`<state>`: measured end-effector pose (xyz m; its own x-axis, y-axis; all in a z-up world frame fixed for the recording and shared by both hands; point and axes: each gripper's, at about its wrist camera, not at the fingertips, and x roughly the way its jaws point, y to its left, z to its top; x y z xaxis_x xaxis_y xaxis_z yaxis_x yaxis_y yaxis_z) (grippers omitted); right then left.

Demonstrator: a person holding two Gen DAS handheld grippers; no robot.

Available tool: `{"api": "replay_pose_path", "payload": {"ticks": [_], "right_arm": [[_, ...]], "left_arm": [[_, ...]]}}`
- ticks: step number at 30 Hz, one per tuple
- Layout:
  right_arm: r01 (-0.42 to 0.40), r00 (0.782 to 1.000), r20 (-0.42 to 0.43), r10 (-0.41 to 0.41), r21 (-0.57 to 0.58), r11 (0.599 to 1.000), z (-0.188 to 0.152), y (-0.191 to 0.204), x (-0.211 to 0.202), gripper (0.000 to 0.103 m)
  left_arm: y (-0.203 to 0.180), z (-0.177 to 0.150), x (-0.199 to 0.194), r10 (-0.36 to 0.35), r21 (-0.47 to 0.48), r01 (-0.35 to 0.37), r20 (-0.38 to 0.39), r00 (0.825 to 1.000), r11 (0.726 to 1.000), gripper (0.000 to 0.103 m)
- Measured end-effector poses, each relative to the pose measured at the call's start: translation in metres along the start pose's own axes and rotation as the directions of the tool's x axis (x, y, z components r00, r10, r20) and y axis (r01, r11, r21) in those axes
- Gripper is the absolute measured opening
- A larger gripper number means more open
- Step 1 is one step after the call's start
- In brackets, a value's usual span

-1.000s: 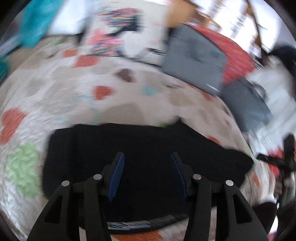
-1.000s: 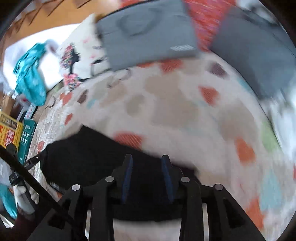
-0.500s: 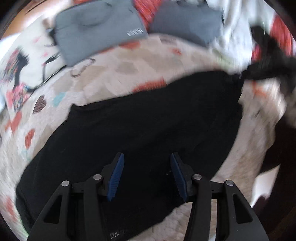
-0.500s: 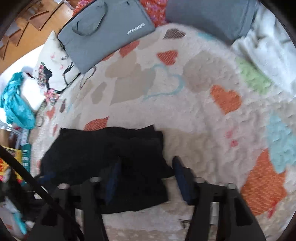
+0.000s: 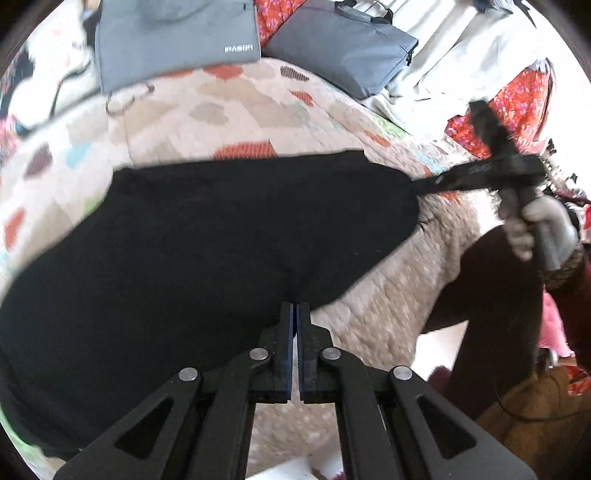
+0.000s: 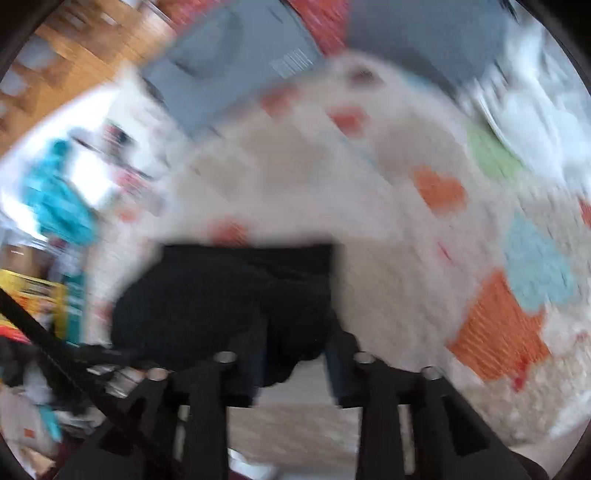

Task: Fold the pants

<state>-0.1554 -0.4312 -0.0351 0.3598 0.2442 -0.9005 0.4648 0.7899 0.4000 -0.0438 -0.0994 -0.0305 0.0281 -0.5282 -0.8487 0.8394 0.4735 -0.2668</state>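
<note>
The left tool [image 5: 294, 314], wide apart a second ago, has closed its jaws completely on the near edge of the black pants [image 5: 207, 236]. The right tool [image 6: 295, 354] has just been opening; its jaws now stand apart with the pants' near corner between them, grip unclear through blur. The pants lie spread on the heart-patterned quilt [image 5: 236, 110], whose far half is bare up to two grey bags [image 5: 173, 33].
</note>
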Motion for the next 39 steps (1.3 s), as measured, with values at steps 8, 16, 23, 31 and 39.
{"api": "replay_pose_path", "payload": {"ticks": [8, 16, 23, 31, 39], "right_arm": [[-0.138, 0.984, 0.122, 0.126, 0.09, 0.986, -0.032, -0.014, -0.028, 0.044], [-0.056, 0.984, 0.17, 0.055, 0.003, 0.998, 0.019, 0.01, -0.014, 0.044], [-0.035, 0.997, 0.072, 0.041, -0.081, 0.996, 0.067, 0.024, 0.052, 0.047], [-0.035, 0.982, 0.187, 0.038, -0.02, 0.999, 0.086, 0.009, 0.011, 0.007], [0.225, 0.963, 0.159, -0.217, -0.034, 0.974, 0.108, 0.002, 0.045, 0.015]], "left_arm": [[0.041, -0.027, -0.047, -0.026, -0.178, 0.06, 0.188, 0.982, 0.982, 0.006], [0.072, -0.035, -0.045, 0.039, -0.268, 0.022, 0.219, 0.975, 0.963, 0.012], [0.076, -0.042, -0.045, 0.072, -0.28, -0.005, 0.228, 0.971, 0.96, 0.016], [0.116, -0.047, -0.064, 0.191, -0.443, -0.043, 0.295, 0.936, 0.896, 0.024], [0.133, -0.05, -0.042, 0.288, -0.507, -0.176, 0.153, 0.945, 0.844, 0.028]]}}
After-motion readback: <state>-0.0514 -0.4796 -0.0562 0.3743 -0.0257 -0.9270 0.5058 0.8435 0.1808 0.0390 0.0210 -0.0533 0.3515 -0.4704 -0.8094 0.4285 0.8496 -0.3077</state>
